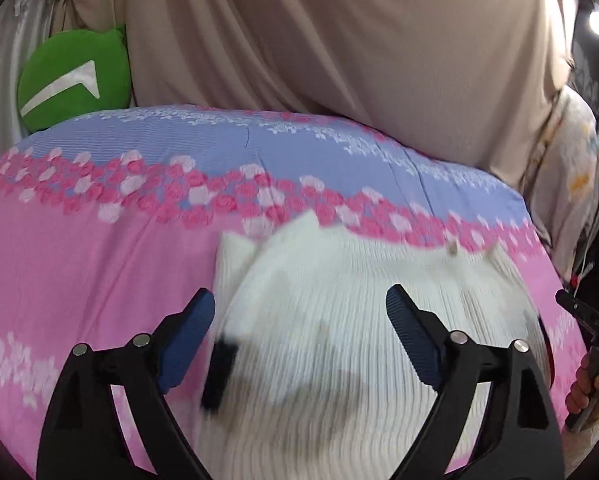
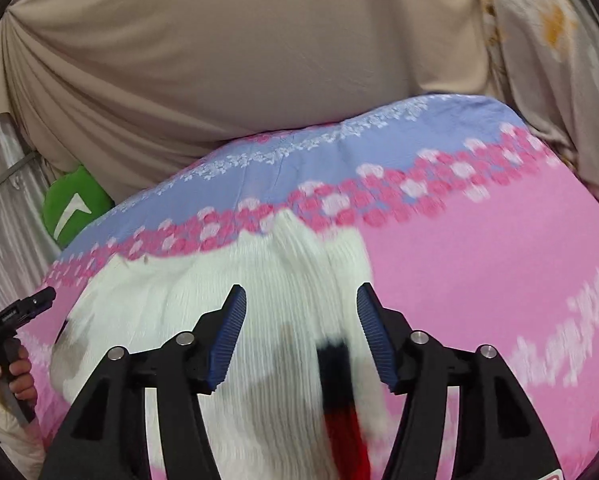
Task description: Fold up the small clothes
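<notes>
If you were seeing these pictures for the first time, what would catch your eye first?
The white ribbed garment lying on the pink and lilac flowered cover, right in front of both cameras. Next, the left claw and right claw, both open above it, gripping nothing. At the back left, a bright green cushion leans against beige drapery.

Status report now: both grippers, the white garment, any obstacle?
Left gripper open, right gripper open. White knit garment lies on pink bedspread, unheld. No obstacle.

White ribbed garment [image 1: 339,320] on pink-and-lilac rose-print sheet [image 1: 99,260]; green cushion [image 1: 75,76]
</notes>
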`<state>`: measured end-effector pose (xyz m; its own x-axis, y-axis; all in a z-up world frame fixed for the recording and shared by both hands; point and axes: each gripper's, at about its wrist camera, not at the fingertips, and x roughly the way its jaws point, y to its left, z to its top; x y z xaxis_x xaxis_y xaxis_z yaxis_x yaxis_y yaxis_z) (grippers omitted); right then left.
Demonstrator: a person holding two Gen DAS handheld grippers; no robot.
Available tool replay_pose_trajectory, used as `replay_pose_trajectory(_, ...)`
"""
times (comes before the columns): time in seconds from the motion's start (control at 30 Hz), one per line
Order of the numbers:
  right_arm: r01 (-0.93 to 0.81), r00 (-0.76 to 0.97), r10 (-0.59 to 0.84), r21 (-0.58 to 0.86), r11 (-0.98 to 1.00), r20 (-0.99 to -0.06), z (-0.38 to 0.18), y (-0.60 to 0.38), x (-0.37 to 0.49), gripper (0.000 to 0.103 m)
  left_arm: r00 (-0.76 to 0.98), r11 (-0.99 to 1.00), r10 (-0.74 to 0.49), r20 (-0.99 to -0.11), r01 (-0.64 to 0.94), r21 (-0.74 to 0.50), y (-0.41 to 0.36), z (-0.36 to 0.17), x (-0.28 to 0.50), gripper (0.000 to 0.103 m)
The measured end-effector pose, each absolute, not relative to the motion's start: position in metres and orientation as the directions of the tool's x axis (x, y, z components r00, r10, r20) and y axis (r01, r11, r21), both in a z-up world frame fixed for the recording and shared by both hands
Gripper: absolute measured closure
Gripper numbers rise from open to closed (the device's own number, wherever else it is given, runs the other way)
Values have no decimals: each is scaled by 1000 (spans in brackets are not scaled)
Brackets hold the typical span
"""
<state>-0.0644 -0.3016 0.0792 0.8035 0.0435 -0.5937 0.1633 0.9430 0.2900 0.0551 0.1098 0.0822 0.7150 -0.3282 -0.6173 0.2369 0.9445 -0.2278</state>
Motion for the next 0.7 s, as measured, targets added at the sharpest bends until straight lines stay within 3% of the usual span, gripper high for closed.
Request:
replay_pose_trajectory(0.1, 169, 766, 63, 295, 941, -640, 74, -304, -12, 37, 693, 948, -314, -649, 191, -255, 106, 75, 98, 18)
replay_pose_trajectory(0.17, 175, 735, 87, 312, 934, -672, 62, -308, 13, 37, 661, 945, -323, -678, 181, -274, 103, 63, 121, 24)
replay_pose_trajectory(0.2, 176, 717, 91, 306, 935, -691, 54, -307, 24, 37, 642, 943, -329, -693, 182, -280, 101, 57, 129, 42)
replay_pose_trajectory(0.23, 175, 698, 95, 297, 939, -710, 47, -306, 32, 45, 611, 942, -332, -719, 179, -283, 99, 48, 138, 72)
replay_pose_trajectory(0.27, 165, 678, 105, 290, 943, -727, 40, -305, 39, 79, 576, 940, -339, -743, 178, -291, 97, 40, 145, 85)
replay_pose_trajectory(0.3, 151, 656, 126, 293, 944, -744, 35, -303, 44, 97, 565, 940, -340, -752, 175, -293, 96, 35, 147, 95)
replay_pose_trajectory(0.5, 195, 789, 75, 366, 910, -609, 62, -331, 7, 96, 642, 954, -294, -708, 145, -264, 106, 39, 144, 96)
replay_pose_trajectory(0.63, 280, 690, 81, 368, 887, -719, 20, -347, 25, 96, 613, 959, -277, -740, 130, -252, 104, 18, 155, 97)
replay_pose_trajectory(0.7, 266, 694, 76, 352, 897, -716, 25, -345, 25, 96, 615, 960, -273, -740, 127, -248, 103, 19, 154, 96)
